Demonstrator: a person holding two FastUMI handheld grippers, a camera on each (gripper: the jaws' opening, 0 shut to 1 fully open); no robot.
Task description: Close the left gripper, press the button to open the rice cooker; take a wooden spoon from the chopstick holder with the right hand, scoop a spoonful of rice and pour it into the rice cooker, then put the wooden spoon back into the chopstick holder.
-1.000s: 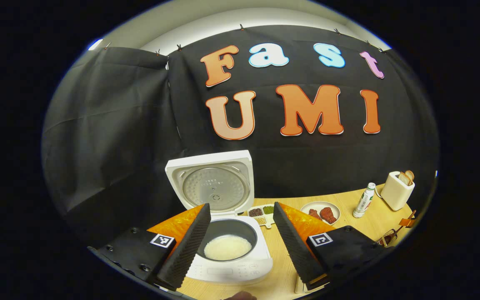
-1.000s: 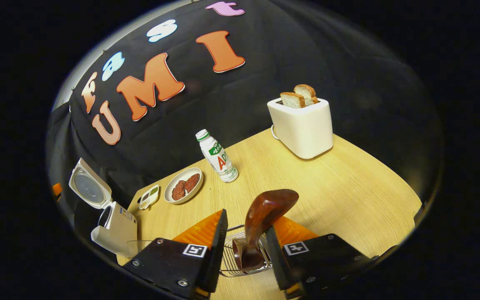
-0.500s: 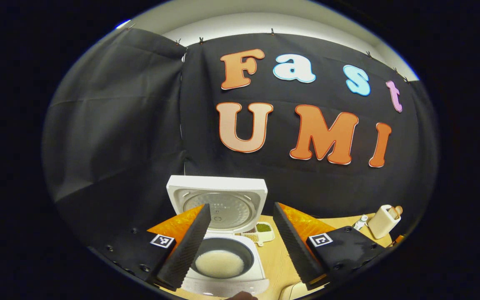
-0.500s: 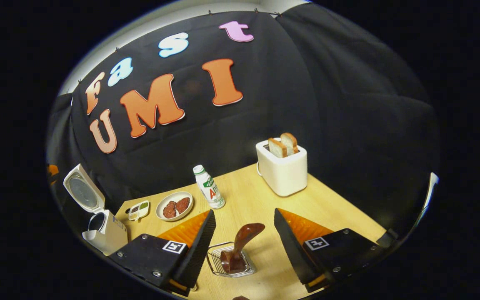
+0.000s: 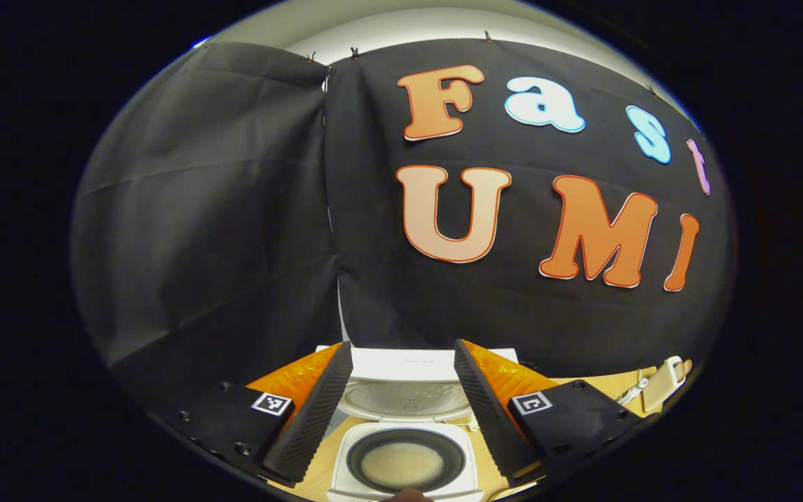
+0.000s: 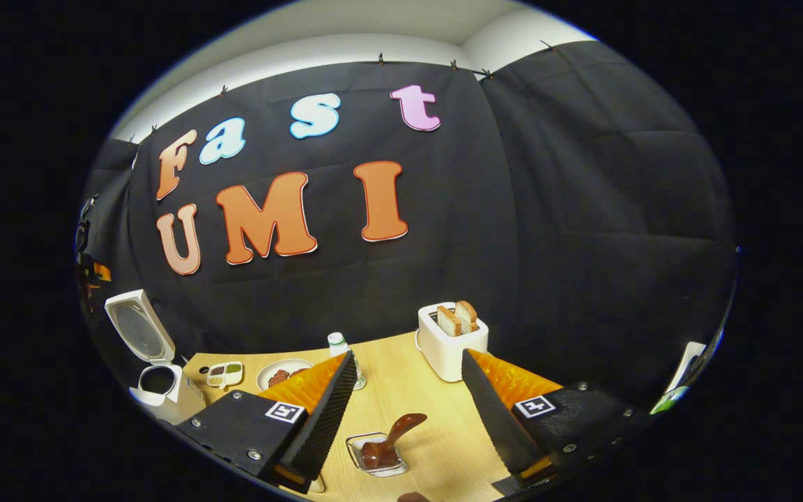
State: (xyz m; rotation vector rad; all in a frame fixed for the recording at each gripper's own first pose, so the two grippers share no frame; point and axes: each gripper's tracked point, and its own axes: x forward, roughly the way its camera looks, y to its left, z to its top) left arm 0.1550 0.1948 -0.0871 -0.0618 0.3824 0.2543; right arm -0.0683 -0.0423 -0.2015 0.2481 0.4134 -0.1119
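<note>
The white rice cooker stands with its lid raised, and white rice lies in its dark inner pot. My left gripper hangs open above it, nothing between its fingers. In the right gripper view the brown wooden spoon leans in the wire chopstick holder on the wooden table. My right gripper is open, raised above and behind the holder, holding nothing. The rice cooker is far off at the left, lid up.
A white toaster with two bread slices stands at the back. A small bottle, a plate of red food and a small divided tray sit between toaster and cooker. The toaster is at the far right in the left gripper view.
My right gripper opened, let go of the spoon in the holder and drew up and back. My left gripper, still open, rose and tilted upward over the cooker.
</note>
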